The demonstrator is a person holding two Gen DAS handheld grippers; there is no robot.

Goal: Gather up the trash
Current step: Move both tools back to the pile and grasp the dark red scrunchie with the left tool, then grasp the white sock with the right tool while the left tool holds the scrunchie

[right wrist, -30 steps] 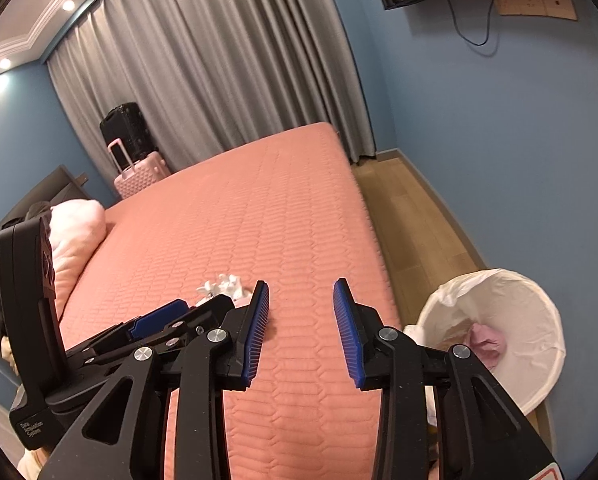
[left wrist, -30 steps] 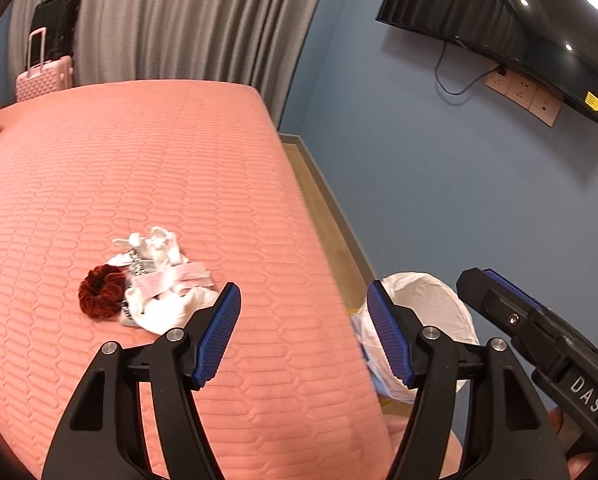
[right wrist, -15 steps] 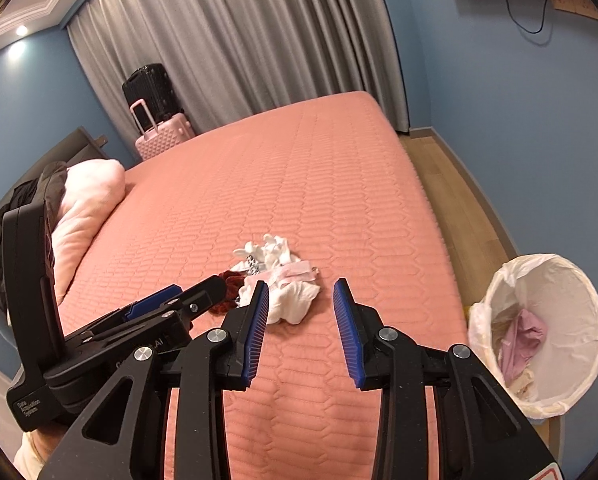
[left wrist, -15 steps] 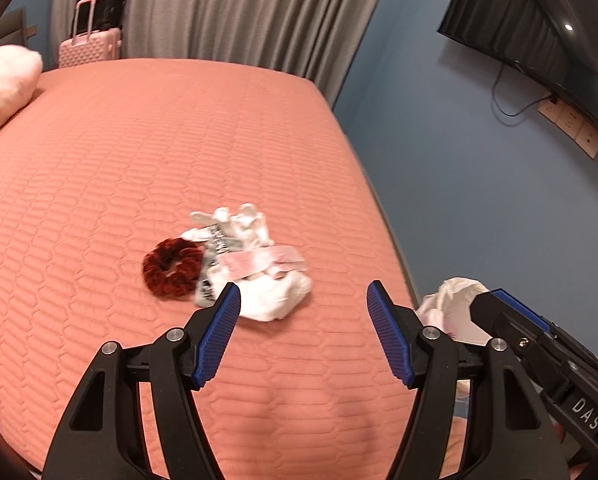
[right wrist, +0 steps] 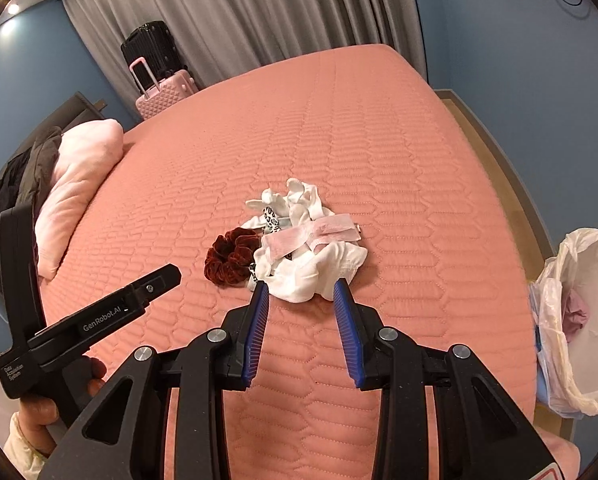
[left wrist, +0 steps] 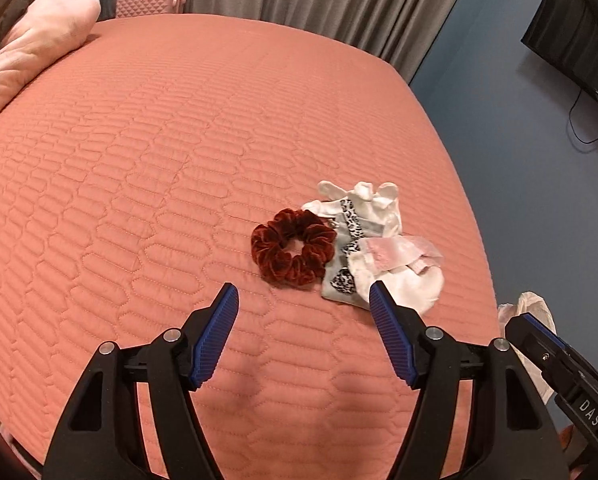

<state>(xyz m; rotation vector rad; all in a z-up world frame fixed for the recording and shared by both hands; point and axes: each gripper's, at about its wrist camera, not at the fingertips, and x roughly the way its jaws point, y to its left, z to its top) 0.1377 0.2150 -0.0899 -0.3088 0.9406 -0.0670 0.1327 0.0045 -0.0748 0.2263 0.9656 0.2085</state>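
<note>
Quilted salmon-pink bedspread [left wrist: 147, 184], hexagon stitching. On it: ruffled dark-red velvet scrunchie [left wrist: 293, 246] touching crumpled white and leopard-print cloth scraps [left wrist: 369, 240]. Left gripper [left wrist: 303, 304] and right gripper [right wrist: 301, 294]: jaws apart, empty, nearer the pile than before. White plastic-lined bin [right wrist: 579, 332] beside bed.

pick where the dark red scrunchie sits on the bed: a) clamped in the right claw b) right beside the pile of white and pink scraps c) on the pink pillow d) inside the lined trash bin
b: the dark red scrunchie lies on the bedspread against the pile of white and pink scraps, ahead of the open right claw, which holds nothing.
</note>
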